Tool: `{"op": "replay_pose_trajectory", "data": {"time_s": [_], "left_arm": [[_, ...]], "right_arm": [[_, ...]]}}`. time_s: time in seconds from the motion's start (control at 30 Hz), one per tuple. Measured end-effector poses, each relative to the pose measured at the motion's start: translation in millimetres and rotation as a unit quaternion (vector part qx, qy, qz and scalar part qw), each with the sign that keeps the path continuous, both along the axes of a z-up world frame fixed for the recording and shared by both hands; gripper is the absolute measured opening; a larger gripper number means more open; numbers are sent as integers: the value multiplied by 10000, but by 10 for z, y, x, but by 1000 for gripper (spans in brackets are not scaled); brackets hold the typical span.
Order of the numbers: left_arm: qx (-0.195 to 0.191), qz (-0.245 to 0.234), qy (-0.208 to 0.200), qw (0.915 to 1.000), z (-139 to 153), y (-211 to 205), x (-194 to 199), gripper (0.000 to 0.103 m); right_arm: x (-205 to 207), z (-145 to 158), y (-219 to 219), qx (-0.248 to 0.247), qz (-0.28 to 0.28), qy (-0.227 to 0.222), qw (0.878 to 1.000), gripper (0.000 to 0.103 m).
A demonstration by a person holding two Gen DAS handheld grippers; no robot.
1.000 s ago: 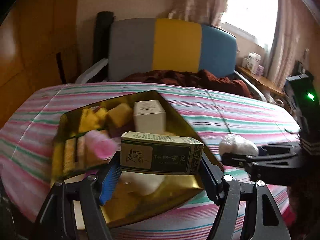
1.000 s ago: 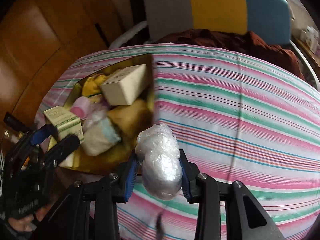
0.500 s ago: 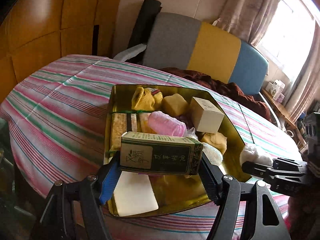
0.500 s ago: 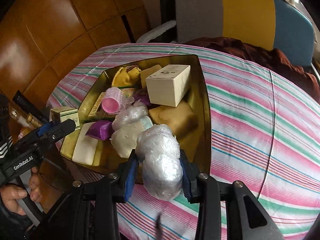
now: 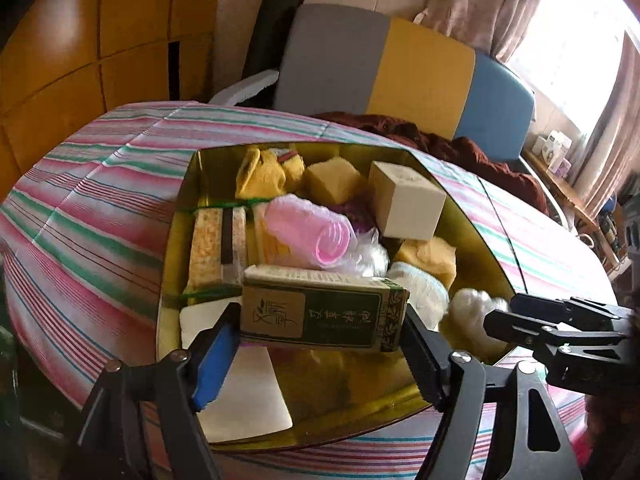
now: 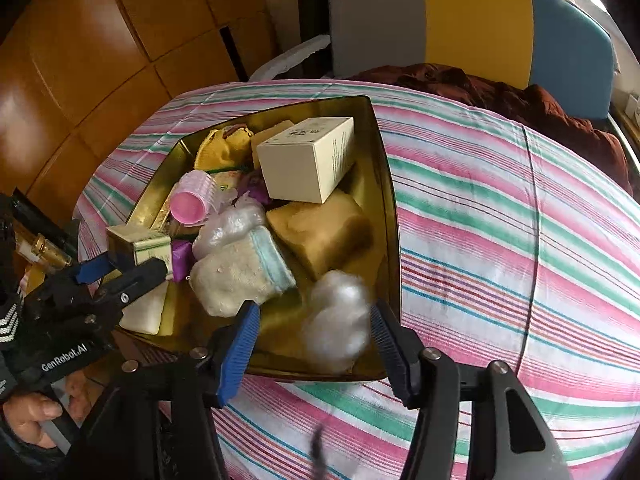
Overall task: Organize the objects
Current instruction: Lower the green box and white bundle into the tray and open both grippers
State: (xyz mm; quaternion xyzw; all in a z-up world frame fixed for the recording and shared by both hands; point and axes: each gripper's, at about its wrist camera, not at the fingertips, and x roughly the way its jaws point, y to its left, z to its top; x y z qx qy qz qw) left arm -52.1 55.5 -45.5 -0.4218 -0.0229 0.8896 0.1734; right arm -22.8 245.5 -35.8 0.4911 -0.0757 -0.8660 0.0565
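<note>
Striped cloth [image 5: 100, 216] covers a round table holding a gold metal tin [image 5: 476, 236]. Left view: the left gripper [image 5: 322, 332] clamps a rectangular green carton [image 5: 324, 312] over the tin's 6 o'clock edge.

Right view: the right gripper [image 6: 314, 332] is spread wide around a crinkly plastic wad [image 6: 338, 320], blurred, inside the tin [image 6: 386, 216] at 5 o'clock.

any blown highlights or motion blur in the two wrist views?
Left wrist: window at upper right blown out to white; green-and-tan carton in the left gripper sharp, print readable.
Right wrist: white crinkled plastic bundle between the right gripper's open fingers smeared, soft; gold metal tray crisp; corners vignetted black.
</note>
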Motion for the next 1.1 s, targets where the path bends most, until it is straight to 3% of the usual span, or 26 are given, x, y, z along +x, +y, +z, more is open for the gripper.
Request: {"op": "replay_pose_trajectory", "data": {"time_s": [0.3, 0.5, 0.6, 0.87, 1.1], "left_arm": [[-65, 34, 74, 9999, 33, 2, 54, 94], [-229, 200, 396, 9988, 165, -23, 97, 102], [-275, 280, 582, 9975, 260, -33, 130, 103], [-389, 537, 849, 9942, 411, -74, 228, 103], [-391, 811, 1035, 9905, 520, -88, 357, 103]], "right_arm": [[27, 5, -25, 95, -51, 36, 9999, 60], [62, 54, -58, 269, -166, 155, 9994, 61], [91, 115, -109, 432, -209, 322, 9983, 71], [137, 210, -243, 960, -352, 680, 9924, 72], [191, 274, -262, 1108, -479, 869, 9889, 72]]}}
